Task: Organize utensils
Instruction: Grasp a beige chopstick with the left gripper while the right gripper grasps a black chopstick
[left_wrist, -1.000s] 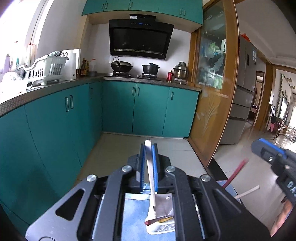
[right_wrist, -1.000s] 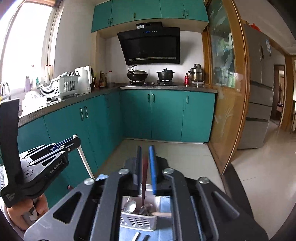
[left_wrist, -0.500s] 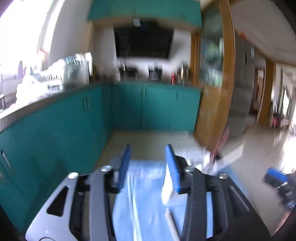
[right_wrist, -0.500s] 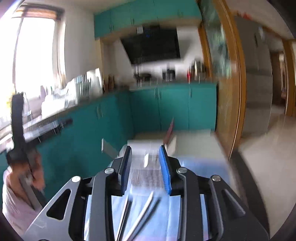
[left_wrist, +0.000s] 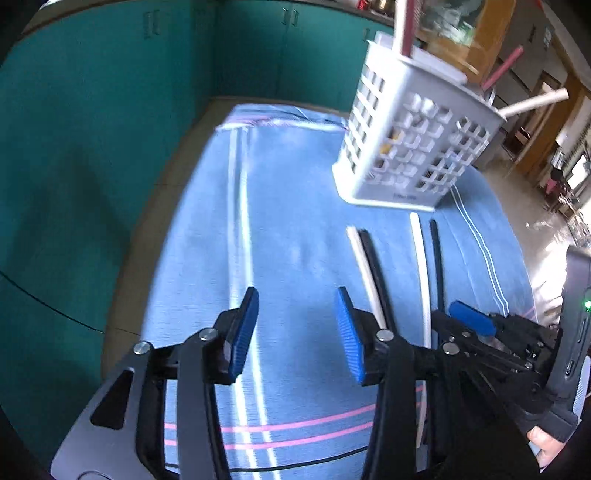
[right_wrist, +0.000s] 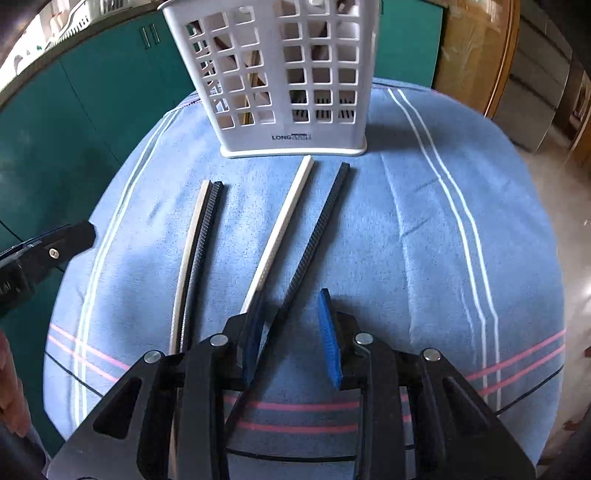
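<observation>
Left gripper, left-wrist view: blue-padded jaws, having just been opening, stand moderately apart over a blue striped cloth, nothing between them. To the right on the cloth lie four chopsticks in two pairs, each a white chopstick beside a black chopstick; the nearer ends of the right pair pass under the right gripper, which enters from the right edge. At the far right of the cloth stands a white perforated utensil basket with red and pale handles rising above its rim. Teal cabinets fill the left and far background. Right gripper, right-wrist view: jaws narrowly parted, pads not pressing anything; the near end of the right-hand black chopstick runs into the gap between the fingers, close to the left pad, with its white partner just to the left. The second pair lies farther left, touching side by side. The basket stands upright at the far end of the cloth, just beyond the chopstick tips. The left gripper shows at the left edge.
</observation>
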